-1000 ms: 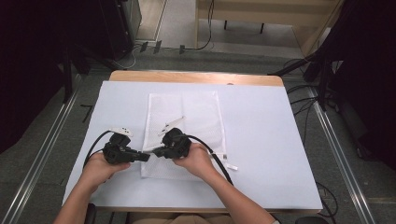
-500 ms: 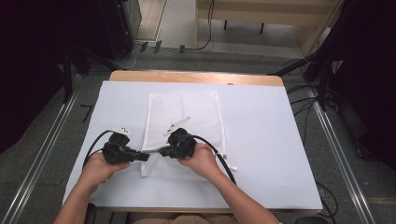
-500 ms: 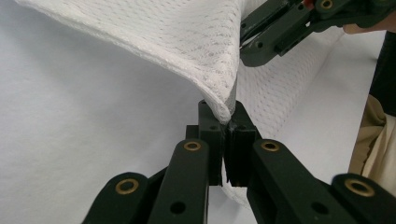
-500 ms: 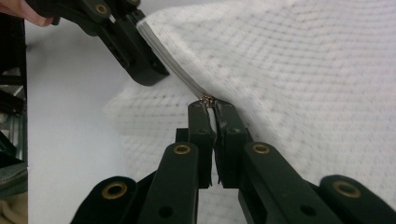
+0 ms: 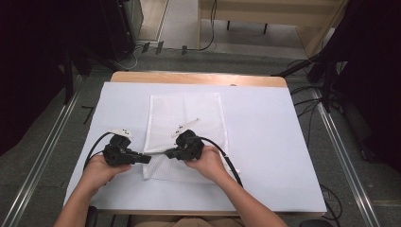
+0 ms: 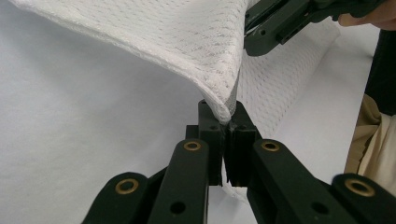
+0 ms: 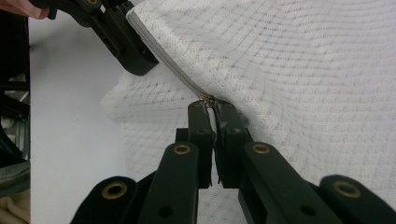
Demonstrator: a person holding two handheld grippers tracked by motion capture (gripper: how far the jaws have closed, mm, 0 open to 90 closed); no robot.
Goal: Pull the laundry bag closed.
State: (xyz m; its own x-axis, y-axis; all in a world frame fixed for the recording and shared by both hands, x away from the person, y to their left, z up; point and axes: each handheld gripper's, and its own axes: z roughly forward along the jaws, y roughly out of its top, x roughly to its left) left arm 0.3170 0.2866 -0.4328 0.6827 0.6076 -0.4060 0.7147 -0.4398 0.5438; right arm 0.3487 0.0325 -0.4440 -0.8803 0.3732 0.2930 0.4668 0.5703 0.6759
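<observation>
- While the white mesh bag (image 5: 185,135) is lying flat on the pale counter (image 5: 265,142), its near edge is sitting at about 6 o'clock from the middle, just in front of the person.
- At the bag's near left corner, toward 7 o'clock, the left claw (image 5: 147,159) is clenching the folded mesh edge; the left gripper view is showing the cloth (image 6: 196,42) pinched between both jaws and draping up and away from them.
- Judging by that drape, the bag is behaving as something very light and limp: it is sagging between holds and is likely offering no stiffness of its own.
- Running along the near edge, the grey zipper tape (image 7: 163,60) is looking like the firmest part, so it is probably the best line to take hold of.
- Farther right, toward 5 o'clock of the bag's near edge, the right claw (image 5: 169,153) is clamping the small brass zipper slider (image 7: 208,99), its jaws pressed together on the pull.
- Since the open weave is looking snag-prone, a gentle, level pull along the tape is seeming wiser than a jerk.
- With the left hold anchoring the corner, the tape is staying taut enough for the slider to travel, I judge.
</observation>
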